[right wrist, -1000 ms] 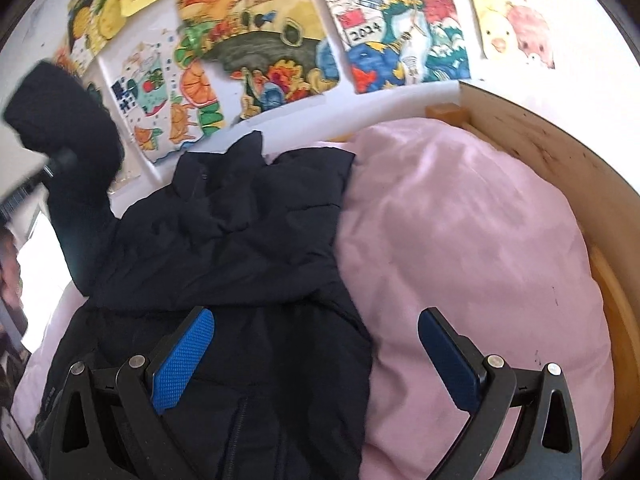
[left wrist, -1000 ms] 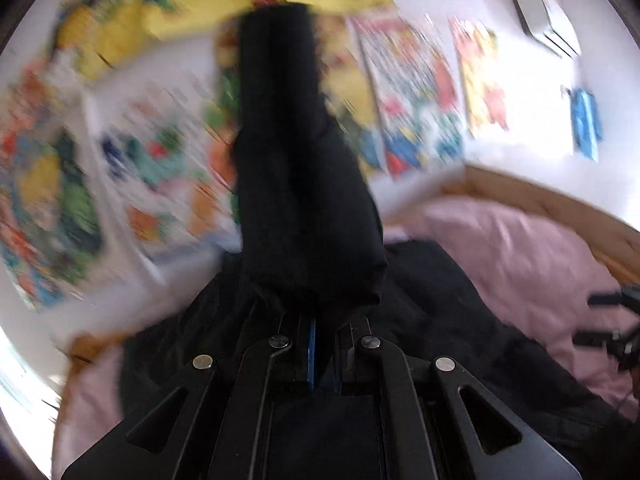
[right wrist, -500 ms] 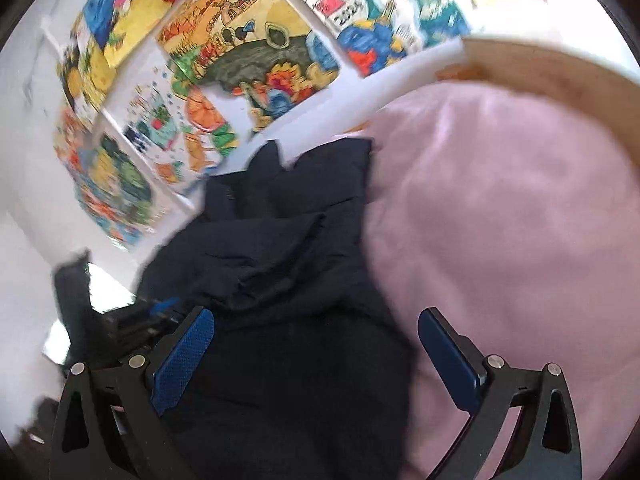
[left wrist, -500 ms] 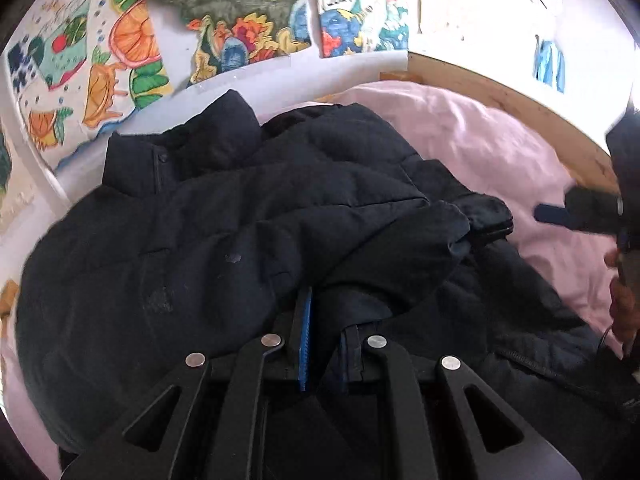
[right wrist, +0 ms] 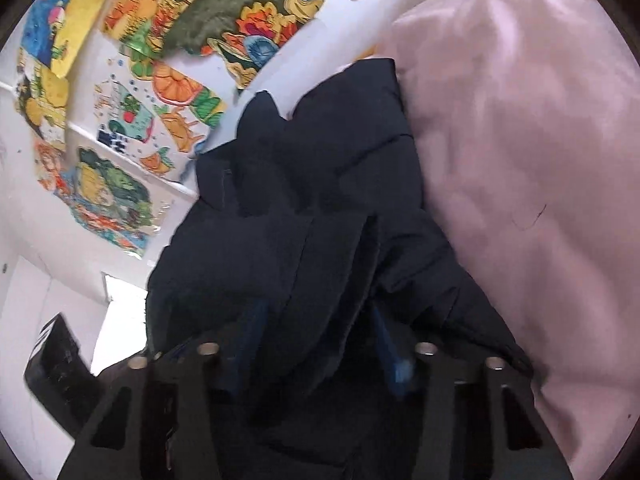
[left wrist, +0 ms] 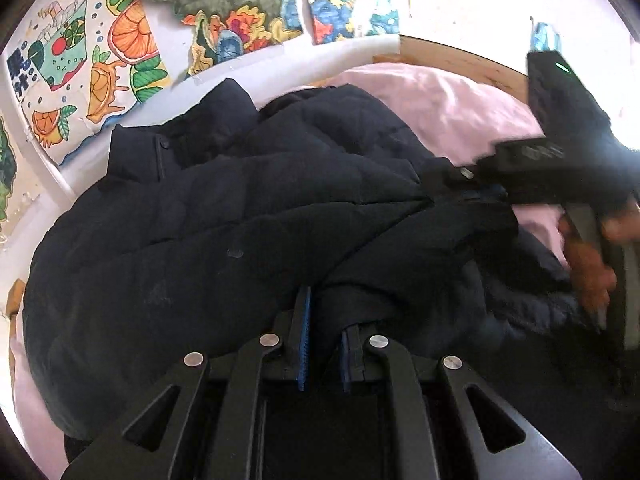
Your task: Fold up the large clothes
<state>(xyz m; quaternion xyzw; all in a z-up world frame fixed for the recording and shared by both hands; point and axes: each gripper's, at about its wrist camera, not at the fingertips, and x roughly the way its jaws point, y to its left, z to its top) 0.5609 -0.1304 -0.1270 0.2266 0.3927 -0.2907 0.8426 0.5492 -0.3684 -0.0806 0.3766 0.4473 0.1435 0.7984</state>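
Note:
A dark navy padded jacket (left wrist: 224, 216) lies on a pink bed sheet (left wrist: 440, 100), collar toward the wall. My left gripper (left wrist: 324, 344) is shut on a fold of the jacket's sleeve, laid across the jacket body. My right gripper (right wrist: 316, 344) has its blue pads on either side of a thick fold of the jacket (right wrist: 320, 208) and looks closed on it. The right gripper also shows in the left wrist view (left wrist: 480, 192), at the jacket's right edge, held by a hand.
Colourful posters (left wrist: 100, 52) cover the white wall behind the bed. A wooden bed frame (left wrist: 460, 56) runs along the far right. The pink sheet (right wrist: 520, 140) spreads to the right of the jacket.
My left gripper brought the sleeve down from the air and laid it across the jacket. My right gripper moved in from the open sheet side and closed on a jacket fold.

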